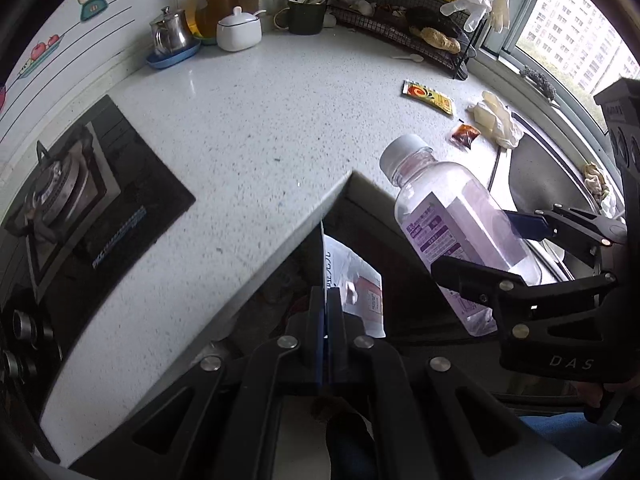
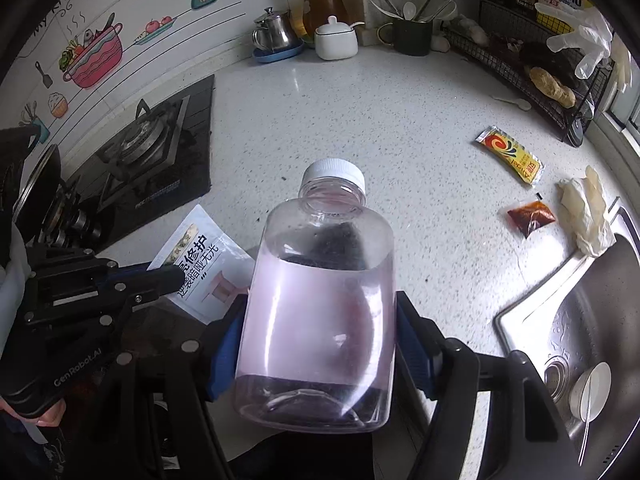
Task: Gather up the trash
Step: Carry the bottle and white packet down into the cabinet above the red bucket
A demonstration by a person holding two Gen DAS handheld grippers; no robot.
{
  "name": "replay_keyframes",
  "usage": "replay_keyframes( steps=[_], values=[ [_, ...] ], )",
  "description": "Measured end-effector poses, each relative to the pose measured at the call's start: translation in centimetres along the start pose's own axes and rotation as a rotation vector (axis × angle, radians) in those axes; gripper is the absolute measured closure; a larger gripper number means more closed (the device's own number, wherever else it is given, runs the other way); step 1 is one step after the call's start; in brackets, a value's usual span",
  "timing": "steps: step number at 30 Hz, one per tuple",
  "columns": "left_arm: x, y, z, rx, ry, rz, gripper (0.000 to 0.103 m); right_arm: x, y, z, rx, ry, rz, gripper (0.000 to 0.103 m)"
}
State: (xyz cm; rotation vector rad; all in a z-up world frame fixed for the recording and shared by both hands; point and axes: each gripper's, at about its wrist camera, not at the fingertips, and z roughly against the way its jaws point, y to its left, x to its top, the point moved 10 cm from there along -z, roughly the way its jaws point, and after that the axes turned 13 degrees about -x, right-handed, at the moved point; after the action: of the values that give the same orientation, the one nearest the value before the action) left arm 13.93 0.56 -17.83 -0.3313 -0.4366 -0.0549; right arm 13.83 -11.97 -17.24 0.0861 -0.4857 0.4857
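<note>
1. Speckled white tabletop [image 2: 360, 120] ran from the gas hob [image 2: 152, 148] to the sink [image 2: 580, 320].
2. Right fingers [image 2: 224, 344] clamped a clear, white-capped bottle [image 2: 320, 300] with a faint pink tint, held above the tabletop's front edge.
3. Left fingers [image 1: 316, 320] were clenched on a flat white printed sachet [image 1: 360, 292].
4. Both loads seemed bound for a bin, which was not in view; the next move called for release over it.
5. Outward, a yellow packet [image 2: 510, 154], a brown sauce packet [image 2: 532, 216] and a crumpled glove [image 2: 588, 216] waited.
</note>
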Motion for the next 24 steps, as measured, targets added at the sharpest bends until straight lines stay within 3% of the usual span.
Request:
replay_keyframes(
  steps=[10,18,24],
  values=[
    [-8.7,1.2,-2.1,0.013,0.086,0.046,0.103,-7.7,3.7,-2.5,0.013,0.100,0.009,0.036],
    [-13.3,2.6,-7.8,0.000,0.141,0.097,0.103,-12.0,4.5,-8.2,0.006,0.161,0.040,0.036],
    [-15.8,4.3,-13.8,0.001,0.135,0.125,0.102,-14.4,4.6,-14.5,0.012,0.164,0.040,0.036]
  ],
)
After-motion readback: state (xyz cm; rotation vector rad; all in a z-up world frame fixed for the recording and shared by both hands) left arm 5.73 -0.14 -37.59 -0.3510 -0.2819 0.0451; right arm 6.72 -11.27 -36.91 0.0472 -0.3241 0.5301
